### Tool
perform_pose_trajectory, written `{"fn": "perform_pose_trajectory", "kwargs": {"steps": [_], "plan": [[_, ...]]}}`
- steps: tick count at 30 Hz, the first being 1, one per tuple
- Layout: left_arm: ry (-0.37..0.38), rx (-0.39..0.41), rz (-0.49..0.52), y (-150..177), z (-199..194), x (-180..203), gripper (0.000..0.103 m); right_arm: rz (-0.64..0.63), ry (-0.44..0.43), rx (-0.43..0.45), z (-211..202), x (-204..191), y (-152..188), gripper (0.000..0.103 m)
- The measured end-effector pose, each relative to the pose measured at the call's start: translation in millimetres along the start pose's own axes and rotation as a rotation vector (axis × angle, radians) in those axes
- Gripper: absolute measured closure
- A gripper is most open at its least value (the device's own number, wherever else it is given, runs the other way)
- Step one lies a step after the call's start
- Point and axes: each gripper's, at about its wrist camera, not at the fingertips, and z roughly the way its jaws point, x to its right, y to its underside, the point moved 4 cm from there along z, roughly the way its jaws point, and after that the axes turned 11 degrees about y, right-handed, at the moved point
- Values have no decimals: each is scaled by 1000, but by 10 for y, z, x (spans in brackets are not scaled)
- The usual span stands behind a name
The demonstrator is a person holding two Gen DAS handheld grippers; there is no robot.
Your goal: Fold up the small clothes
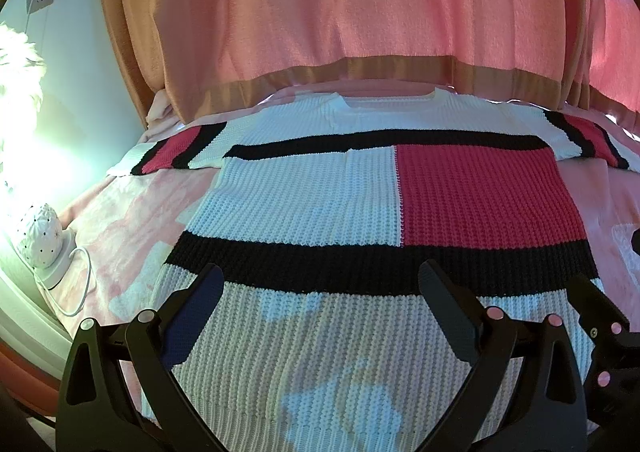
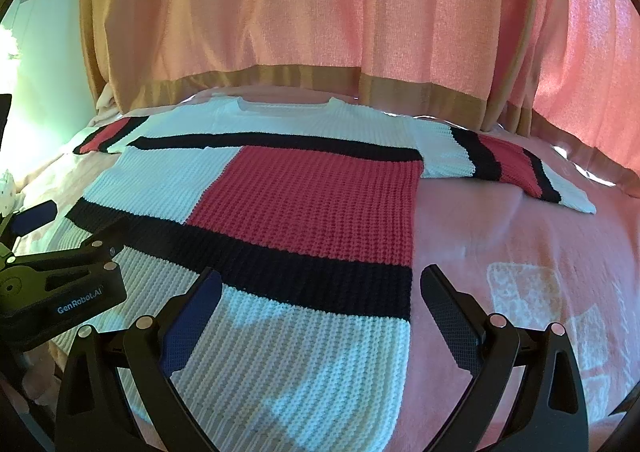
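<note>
left gripper [image 1: 320, 292]: fingers spread wide | right gripper [image 2: 320, 292]: fingers spread wide

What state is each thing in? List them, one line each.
White, red and black knit sweater: spread flat on the bed, unfolded, both sleeves out sideways.
Pink blanket: lying under the sweater.
Pink curtain: drawn shut, hanging behind the bed.
White dotted lamp: cord attached; lit or not, cannot tell.
Left gripper: open, empty, over the hem.
Right gripper: open, empty, over the hem's right corner.

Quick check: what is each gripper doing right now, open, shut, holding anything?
Left gripper: open, holding nothing, above the sweater.
Right gripper: open, holding nothing, over the sweater's hem corner.
</note>
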Motion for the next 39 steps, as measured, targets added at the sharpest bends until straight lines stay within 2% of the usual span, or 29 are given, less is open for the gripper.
{"fn": "perform_pose_trajectory", "kwargs": {"steps": [9, 14, 17, 19, 21, 22, 24, 26, 28, 30, 32, 33, 34, 38, 39], "plan": [[0, 1, -3, -5, 0, -2, 7, -3, -2, 0, -3, 4, -10, 5], [22, 23, -51, -119, -61, -48, 7, 28, -51, 57, -144, 142, -147, 5], [87, 71, -119, -335, -206, -96, 7, 133, -124, 121, -274, 547, -355, 5], [111, 147, -138, -550, -324, -104, 7, 243, -164, 221, -346, 994, -507, 5], [111, 225, -141, -817, -398, -99, 7, 298, -138, 229, -237, 1488, -696, 5], [104, 243, -144, -923, -396, -99, 7, 283, -105, 220, -168, 1605, -779, 5], [72, 285, -147, -1149, -347, -104, 7, 349, -70, 197, 96, 2088, -865, 5], [42, 300, -151, -1316, -216, -113, 7, 436, -91, 179, 336, 2493, -903, 5], [22, 296, -164, -1376, -72, -137, 7, 542, -98, 160, 682, 2946, -875, 5], [-18, 282, -188, -1356, 123, -218, 7, 626, -50, 138, 913, 3336, -816, 7], [-37, 226, -219, -1312, 306, -288, 7, 729, -32, 85, 1188, 3708, -671, 17], [-14, 184, -240, -1304, 416, -315, 7, 795, -36, 41, 1372, 3903, -543, 23], [0, 158, -263, -1295, 501, -337, 7, 835, -38, 34, 1413, 4059, -481, 26], [-10, 136, -268, -1276, 680, -311, 7, 952, -39, -102, 2038, 4283, -59, 32], [-1, 126, -267, -1269, 727, -270, 7, 962, -42, -119, 2150, 4320, 10, 37]]}}
